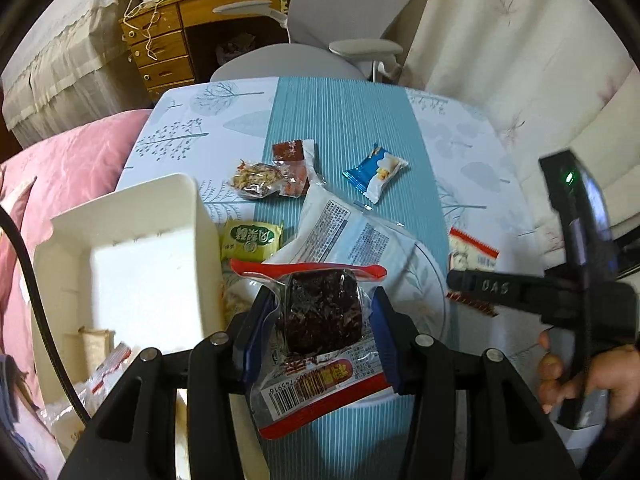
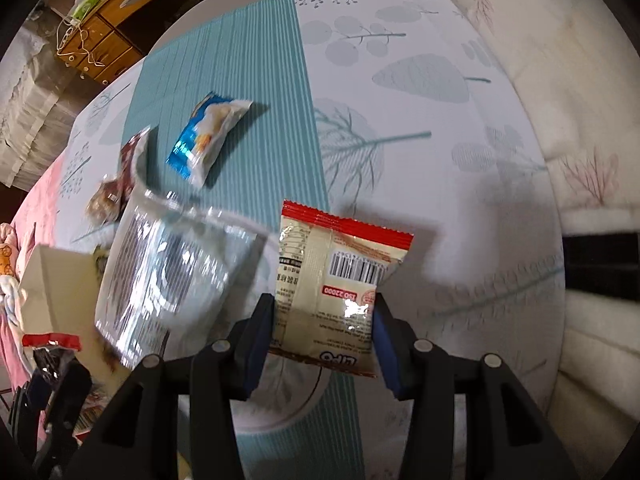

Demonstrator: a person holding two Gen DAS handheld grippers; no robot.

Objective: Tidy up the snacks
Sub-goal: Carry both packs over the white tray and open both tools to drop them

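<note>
- The left hand-held gripper (image 1: 322,320) is clamped on a clear packet with a red top strip and a dark, square snack inside (image 1: 320,312); its blue pads press on the packet's two sides, and the packet hangs above the near part of the tabletop (image 1: 240,120).
- The right hand-held gripper (image 2: 324,332) is clamped on a cream packet with a red serrated top edge and a barcode (image 2: 340,272), held over the near right part of the tabletop with its blue pads on both sides of the packet.
- In the left wrist view the right hand-held gripper (image 1: 472,286) shows at the right edge, with a hand (image 1: 576,372) on its handle and a bit of the cream packet's red edge beside its tip.
- A white open box (image 1: 132,256) stands at the tabletop's near left corner; a few small wrapped items lie at its near end, too blurred to name.
- Just beside the box's right wall lies a green packet (image 1: 252,242), and next to that a large white bag with printed text (image 1: 344,236), lying across the teal middle strip.
- Farther toward the far edge lie a small clear packet of mixed pieces (image 1: 256,180), a brown and orange packet (image 1: 294,160) touching it, and a blue and white packet (image 1: 376,172) set apart to the right.
- Beyond the far edge stand a grey chair (image 1: 340,12) and a wooden desk with drawers (image 1: 164,48); a pink bedcover (image 1: 68,152) lies past the left edge.
</note>
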